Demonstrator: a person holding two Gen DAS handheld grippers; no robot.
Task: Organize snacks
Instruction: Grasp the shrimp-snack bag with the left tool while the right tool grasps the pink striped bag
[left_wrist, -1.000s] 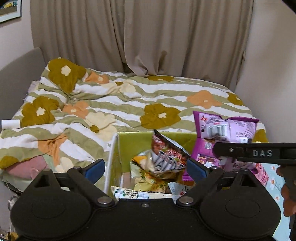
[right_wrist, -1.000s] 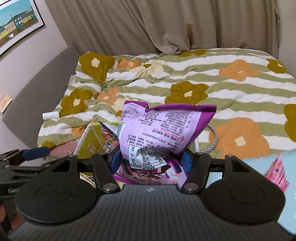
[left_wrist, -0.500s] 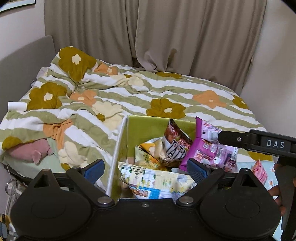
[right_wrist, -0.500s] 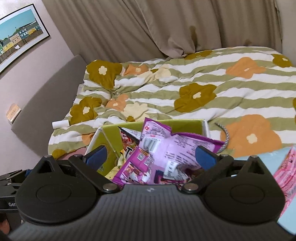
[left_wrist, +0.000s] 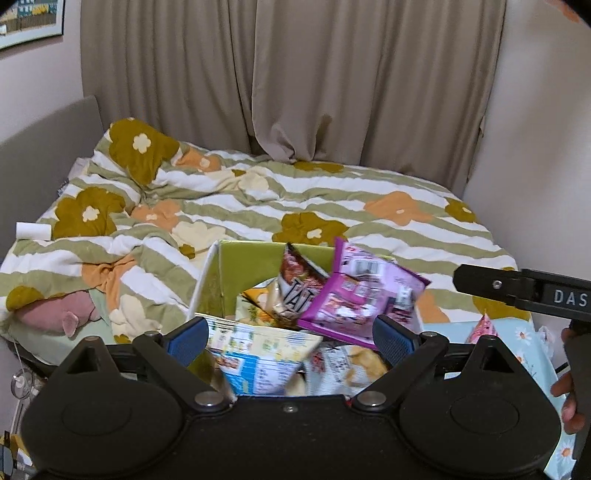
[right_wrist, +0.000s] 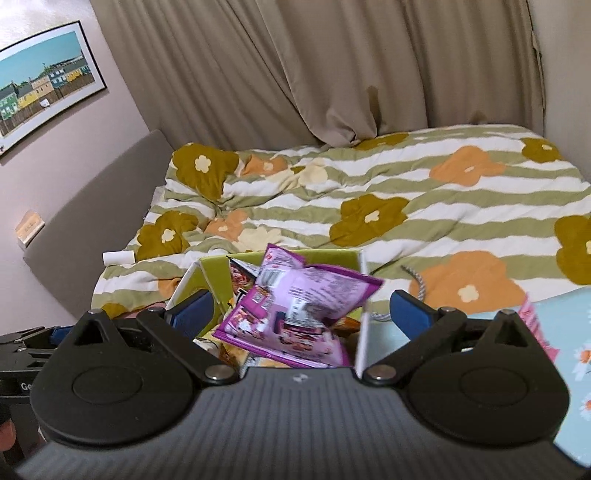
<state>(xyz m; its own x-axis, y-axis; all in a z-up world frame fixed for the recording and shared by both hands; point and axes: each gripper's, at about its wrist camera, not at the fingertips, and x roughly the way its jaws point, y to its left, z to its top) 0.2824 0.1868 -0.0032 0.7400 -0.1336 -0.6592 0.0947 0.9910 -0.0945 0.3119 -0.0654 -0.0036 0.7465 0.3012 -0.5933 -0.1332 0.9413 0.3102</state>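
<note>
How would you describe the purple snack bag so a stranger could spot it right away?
Find the bed with the flowered blanket. At its near edge stands a green box of snacks. The purple bag lies on top, tilted over the right side, the only purple packet, with a white barcode label.

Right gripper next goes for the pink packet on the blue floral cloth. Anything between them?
Nothing visible does. The right gripper is open above the green box, over the purple snack bag lying there. The pink packet lies to its right on the blue floral cloth, past the box's white wall, partly hidden behind a finger.
</note>
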